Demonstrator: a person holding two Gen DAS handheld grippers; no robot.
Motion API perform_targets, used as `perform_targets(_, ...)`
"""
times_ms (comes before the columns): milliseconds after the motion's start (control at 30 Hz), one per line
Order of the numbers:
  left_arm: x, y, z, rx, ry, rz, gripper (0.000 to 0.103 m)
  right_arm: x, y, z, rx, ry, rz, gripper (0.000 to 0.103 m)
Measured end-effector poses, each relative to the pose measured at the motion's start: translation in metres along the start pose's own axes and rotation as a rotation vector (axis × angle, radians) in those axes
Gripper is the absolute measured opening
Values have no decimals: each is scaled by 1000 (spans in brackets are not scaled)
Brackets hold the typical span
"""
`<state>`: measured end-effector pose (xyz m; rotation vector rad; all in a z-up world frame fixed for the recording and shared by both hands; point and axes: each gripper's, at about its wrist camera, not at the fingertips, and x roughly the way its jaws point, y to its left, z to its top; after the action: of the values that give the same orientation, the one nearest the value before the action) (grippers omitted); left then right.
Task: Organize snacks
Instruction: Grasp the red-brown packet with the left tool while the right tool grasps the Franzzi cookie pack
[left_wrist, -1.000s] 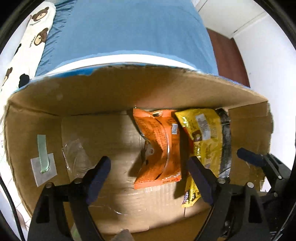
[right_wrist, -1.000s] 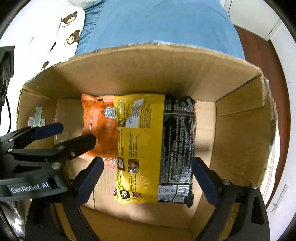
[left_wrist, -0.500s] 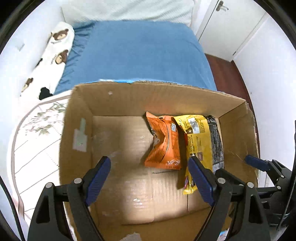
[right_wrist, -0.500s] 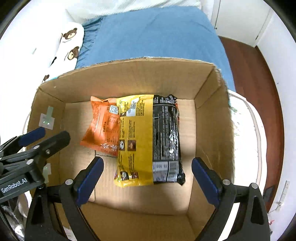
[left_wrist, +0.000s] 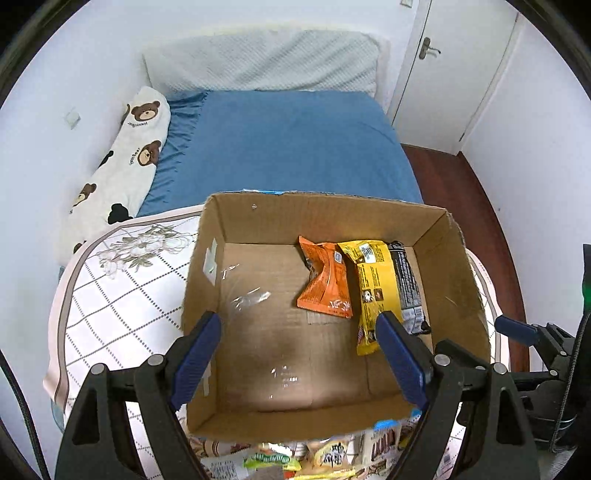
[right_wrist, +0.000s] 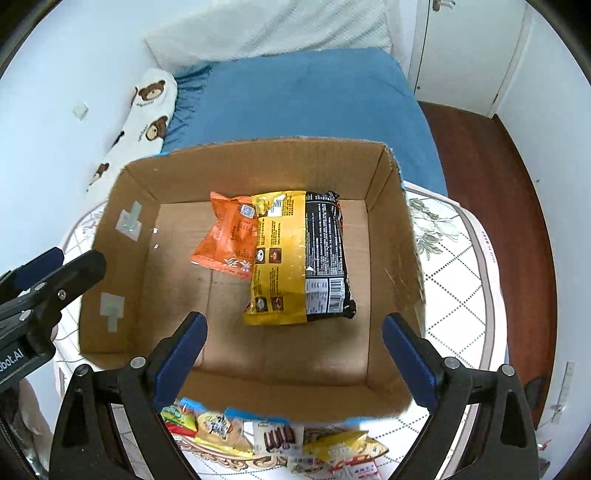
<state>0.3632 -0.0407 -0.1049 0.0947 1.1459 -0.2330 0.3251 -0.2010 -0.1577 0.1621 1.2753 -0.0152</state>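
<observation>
Left wrist view: the left gripper (left_wrist: 297, 349) hangs wide and empty over a cardboard box (left_wrist: 458, 280) whose yellow-and-black packet (left_wrist: 373, 284) lies by the right wall, long axis running from far wall to near wall, overlapping an orange packet (left_wrist: 325, 280). Right wrist view alone shows the right gripper (right_wrist: 295, 354), equally wide and empty, and more loose snacks (right_wrist: 273, 435) on the surface at the box's near edge.

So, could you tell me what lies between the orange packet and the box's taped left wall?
Only bare cardboard floor; the right wrist view shows nothing between the orange packet and the taped wall.
</observation>
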Motion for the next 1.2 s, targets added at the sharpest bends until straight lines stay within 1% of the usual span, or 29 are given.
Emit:
perform_targets(133, -15, 3, -15, -7, -10, 5, 85, -20, 2, -21, 8, -23, 16, 98)
perform_targets(267, -29, 11, -46, -4, -19, 33, 85, -29, 4, -53, 11, -25, 26, 98)
perform_targets(333, -32, 18, -73, 6, -7, 64, 85, -28, 4, -76, 29, -14, 33, 98)
perform_targets(400, -30, 26, -99, 10, 17, 90, 85, -22, 4, -95, 48, 1, 53, 98)
perform_targets(433, -28, 30, -113, 13, 34, 100, 85, -16, 3, -110, 66, 17, 64, 98)
perform_targets(467, -24, 36, -129, 15, 60, 114, 85, -11, 2, -118, 76, 28, 68, 95)
perform_targets(500, -16, 43, -151, 12, 105, 131, 85, -6, 1, -127, 85, 41, 76, 88)
perform_targets(533, -9, 49, -167, 9, 142, 129, 85, 5, 1, -138, 98, 68, 90, 85)
perform_targets(567, 1, 56, -188, 0, 198, 123, 86, 12, 0, -145, 107, 84, 95, 76)
perform_targets(600, 9, 63, -204, -12, 238, 124, 85, 20, 0, -151, 114, 100, 98, 72)
perform_targets(633, 21, 70, -225, -27, 293, 125, 85, 28, -1, -157, 123, 118, 102, 72)
perform_targets(733, 57, 84, -274, -48, 454, 110, 85, 48, -3, -167, 134, 145, 92, 72)
perform_targets(800, 79, 91, -298, -78, 523, 107, 85, 63, 0, -170, 130, 164, 84, 72)
perform_targets(867, 101, 97, -315, -121, 579, 98, 85, 76, 1, -169, 130, 177, 71, 72)
perform_targets(900, 111, 100, -322, -150, 594, 85, 85, 82, 3, -169, 126, 184, 63, 72)
perform_targets(933, 119, 102, -326, -165, 597, 88, 78, 92, 5, -168, 122, 197, 52, 72)
perform_targets(967, 121, 103, -328, -171, 592, 98, 64, 98, 7, -167, 117, 204, 50, 72)
perform_targets(1000, 121, 103, -327, -177, 570, 101, 55, 106, 9, -167, 112, 215, 43, 72)
perform_targets(1067, 117, 102, -322, -183, 546, 97, 54, 119, 14, -165, 99, 234, 36, 72)
perform_targets(1100, 113, 102, -318, -180, 528, 101, 54, 127, 17, -166, 94, 248, 30, 70)
perform_targets(1133, 108, 100, -312, -171, 503, 111, 53, 130, 17, -166, 96, 255, 25, 66)
perform_targets(1167, 102, 99, -307, -167, 480, 113, 54, 132, 19, -169, 94, 260, 20, 63)
perform_targets(1200, 97, 98, -302, -166, 466, 112, 54, 132, 20, -170, 88, 258, 19, 63)
